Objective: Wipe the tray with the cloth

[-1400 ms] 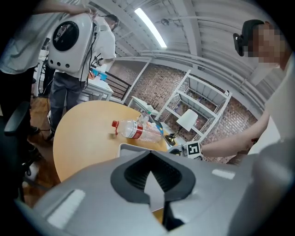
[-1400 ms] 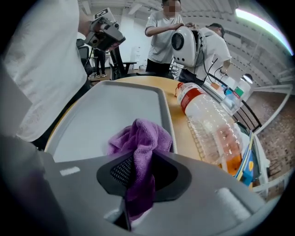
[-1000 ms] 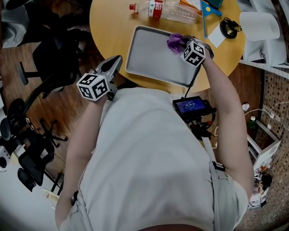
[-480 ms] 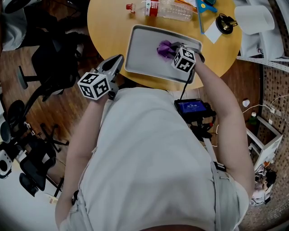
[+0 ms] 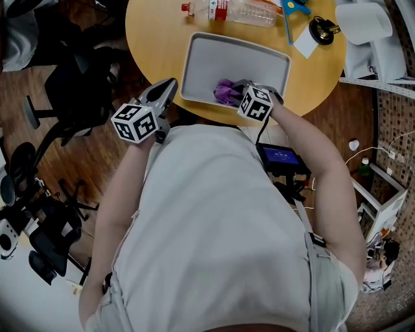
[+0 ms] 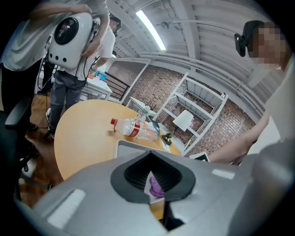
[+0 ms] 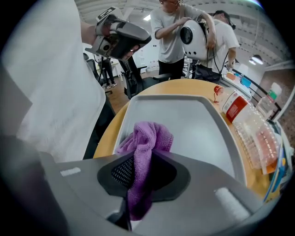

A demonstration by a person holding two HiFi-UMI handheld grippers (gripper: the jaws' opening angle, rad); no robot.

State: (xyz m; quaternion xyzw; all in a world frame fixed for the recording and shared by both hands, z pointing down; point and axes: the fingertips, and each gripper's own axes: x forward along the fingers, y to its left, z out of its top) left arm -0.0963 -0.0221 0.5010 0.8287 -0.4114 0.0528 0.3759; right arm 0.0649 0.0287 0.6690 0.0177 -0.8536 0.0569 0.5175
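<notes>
Where the round tabletop [image 5: 155, 39] curves in toward the person's chest, the tray [image 5: 240, 59] lies with its near long rim almost at the tabletop's edge. The right gripper [image 5: 235, 91] points steeply down over that near rim. Its jaws are clamped on the purple cloth [image 5: 224, 91], which bulges out ahead of them in a bunched wad. In the right gripper view the cloth [image 7: 146, 138] runs as a fold between the jaws of the right gripper [image 7: 138, 184] and rests on the tray [image 7: 189, 122] close to the rim on the person's side. Beyond the wad the tray floor is bare all the way to its far end and to the opposite rim.

A clear plastic bottle [image 5: 245, 11] lies on its side past the far rim, with a strip of bare tabletop between it and the tray. A blue tool [image 5: 295, 6] and a small black object [image 5: 320, 28] sit off the tray's far right corner, apart from it.

The left gripper [image 5: 167, 89] hangs just off the tabletop's edge, beside the tray's near left corner and not touching it. In its own view the left gripper [image 6: 154, 184] has its jaws drawn nearly together, with only a thin slit between them and nothing gripped.
</notes>
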